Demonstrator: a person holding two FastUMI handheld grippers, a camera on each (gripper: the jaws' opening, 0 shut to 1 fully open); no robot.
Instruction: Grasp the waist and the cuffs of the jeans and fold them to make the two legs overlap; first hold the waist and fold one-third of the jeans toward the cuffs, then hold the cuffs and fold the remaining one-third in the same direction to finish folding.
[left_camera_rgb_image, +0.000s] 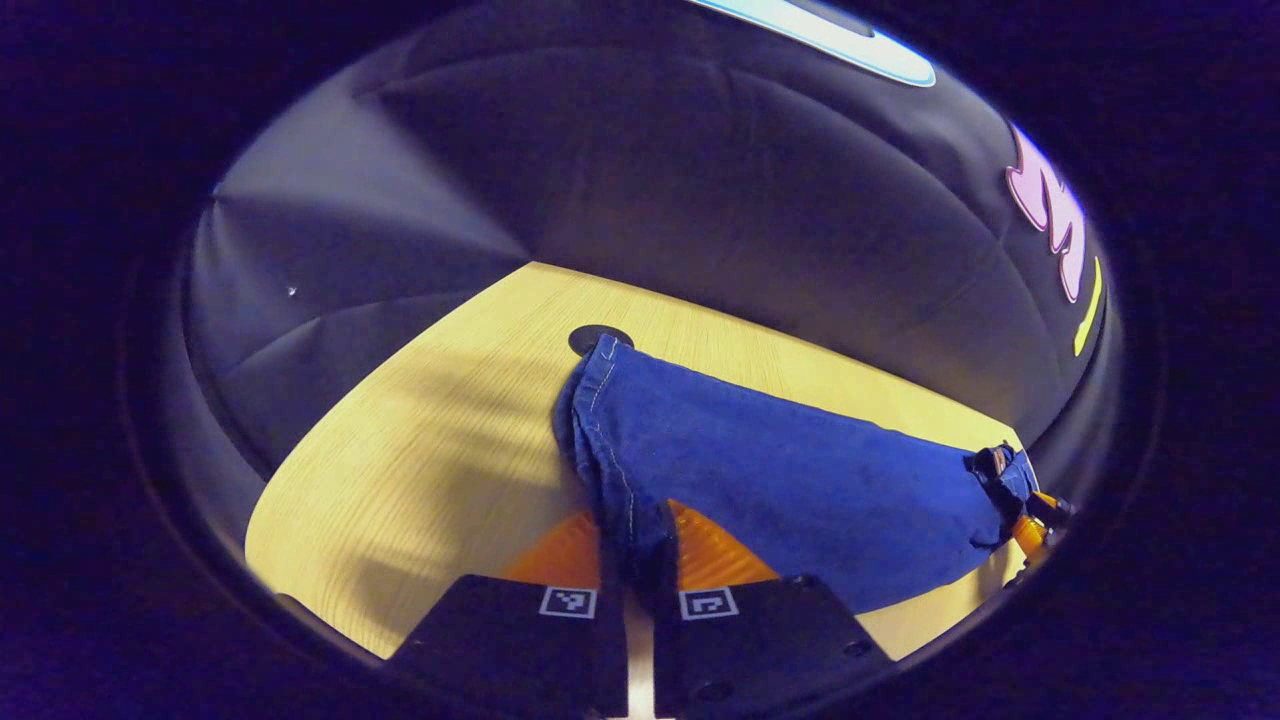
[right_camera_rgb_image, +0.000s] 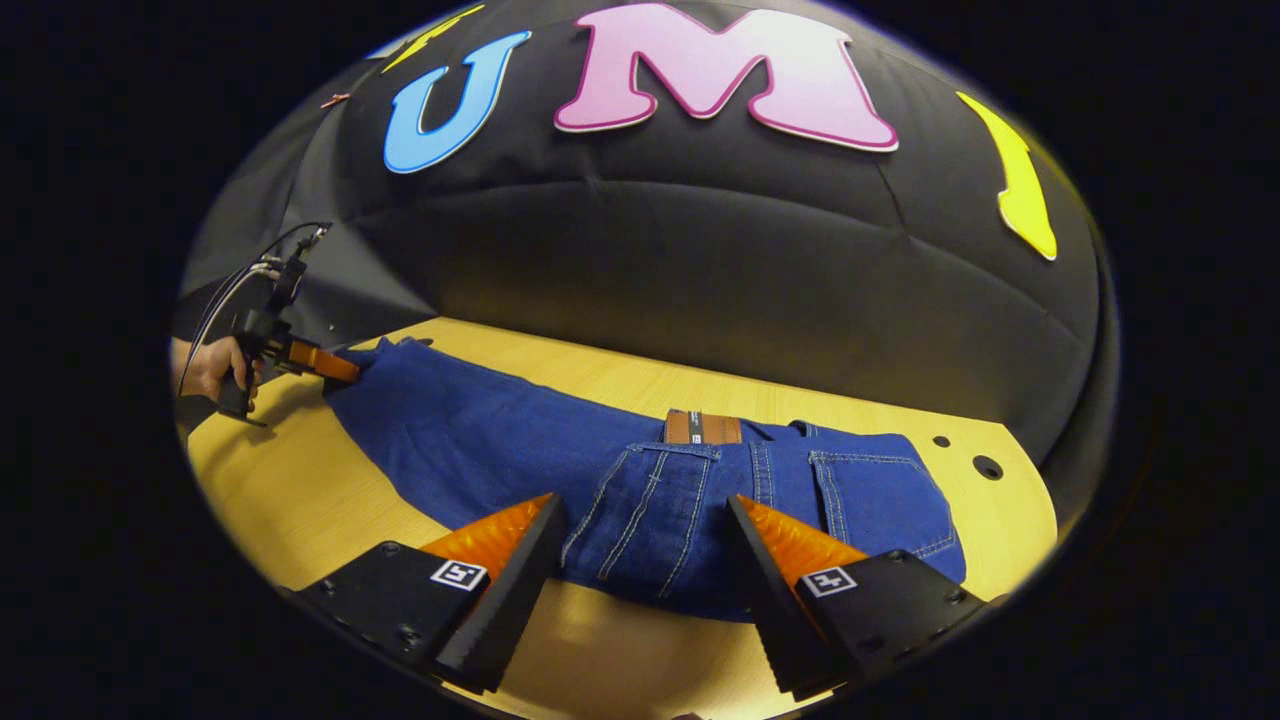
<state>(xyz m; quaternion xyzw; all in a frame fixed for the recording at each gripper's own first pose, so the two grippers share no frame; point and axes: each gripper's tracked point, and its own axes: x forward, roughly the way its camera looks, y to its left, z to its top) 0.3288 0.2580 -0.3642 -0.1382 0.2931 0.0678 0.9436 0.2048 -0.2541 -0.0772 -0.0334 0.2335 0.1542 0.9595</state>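
Blue jeans (right_camera_rgb_image: 520, 440) lie stretched along the light wooden table (right_camera_rgb_image: 300, 480), with back pockets and a brown waist patch (right_camera_rgb_image: 703, 427) facing me in the right gripper view. My right gripper (right_camera_rgb_image: 645, 505) stands open, its fingers spread on either side of the near edge of the hip part. At the far left a hand (right_camera_rgb_image: 210, 365) holds my left gripper (right_camera_rgb_image: 335, 367) at the cuff end. In the left gripper view, the left gripper (left_camera_rgb_image: 637, 520) is shut on the cuff end of the jeans (left_camera_rgb_image: 800, 470). The denim runs away to the right, where the right gripper (left_camera_rgb_image: 1035, 515) shows at the waist end.
The black cloth wall stands close behind the table's far edge. Small round holes sit in the tabletop, one by the cuff (left_camera_rgb_image: 600, 338) and two near the waist end (right_camera_rgb_image: 988, 467). Bare wood (left_camera_rgb_image: 420, 430) lies to the left of the cuff.
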